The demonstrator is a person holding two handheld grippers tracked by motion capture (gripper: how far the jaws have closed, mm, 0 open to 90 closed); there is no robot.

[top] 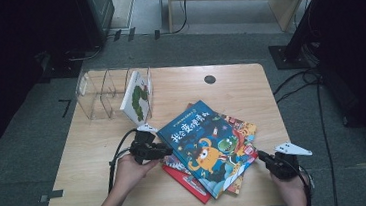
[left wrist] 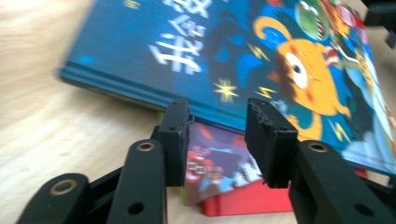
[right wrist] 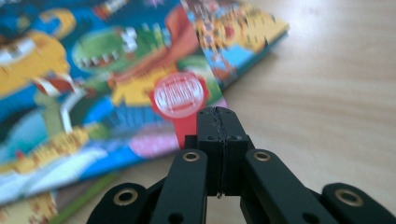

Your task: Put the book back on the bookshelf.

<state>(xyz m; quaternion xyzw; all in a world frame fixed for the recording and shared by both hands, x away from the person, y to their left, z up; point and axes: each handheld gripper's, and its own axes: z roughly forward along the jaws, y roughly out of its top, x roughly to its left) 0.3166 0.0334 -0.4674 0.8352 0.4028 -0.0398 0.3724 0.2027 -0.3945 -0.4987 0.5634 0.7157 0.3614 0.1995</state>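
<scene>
Now left tongs (left wrist: 217, 140) gape at the blue book's (left wrist: 243, 51) spine; right tongs (right wrist: 218, 140) pressed together beside it.

Black stand base (top: 287, 53), perhaps, on grey floor (top: 27, 126).

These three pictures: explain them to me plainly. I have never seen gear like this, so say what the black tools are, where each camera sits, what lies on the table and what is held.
A person sits at a wooden table holding a two-jaw gripper in each hand. The high view looks down from above. The other two cameras ride on the grippers.

The left gripper is open, its jaws at the edge of a blue picture book that tops an untidy stack of books. The right gripper is shut on nothing, its tips beside the stack.

Farther back stands a clear plastic rack with one white book leaning in it.
</scene>
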